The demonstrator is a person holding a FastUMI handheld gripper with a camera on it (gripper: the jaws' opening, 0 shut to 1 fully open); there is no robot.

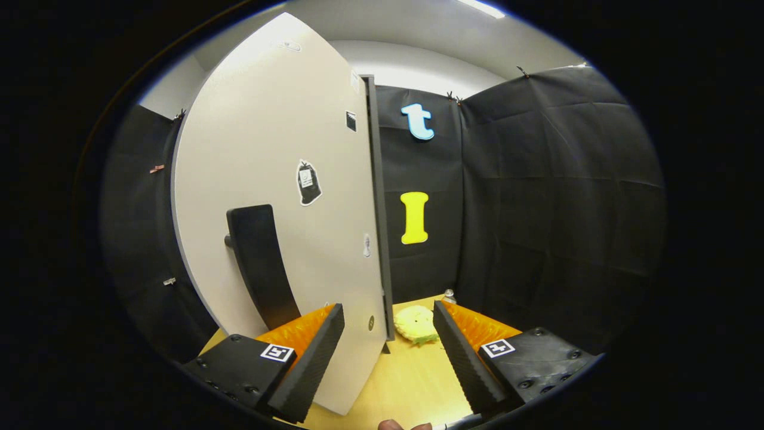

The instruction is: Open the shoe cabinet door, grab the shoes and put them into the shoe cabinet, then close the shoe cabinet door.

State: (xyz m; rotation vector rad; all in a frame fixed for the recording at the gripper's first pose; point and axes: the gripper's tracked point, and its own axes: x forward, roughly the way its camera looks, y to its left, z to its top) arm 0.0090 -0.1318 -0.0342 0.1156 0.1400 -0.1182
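Note:
The white shoe cabinet door (280, 179) stands close in front of me, seen at a slant, with its dark free edge (377, 209) toward the right. A black handle (259, 266) sticks out of its face just beyond my left finger. My gripper (388, 310) is open, and the door's lower free edge runs down between the two fingers, touching neither. A pale yellow-green shoe (416, 324) lies on the wooden table (412, 382) just ahead of the fingers, right of the door's edge. The cabinet's inside is hidden behind the door.
Black cloth walls close the booth behind and to the right. A small pale object (449, 294) sits on the table by the back wall, beyond the shoe. A person's fingertip (391, 425) shows below the fingers.

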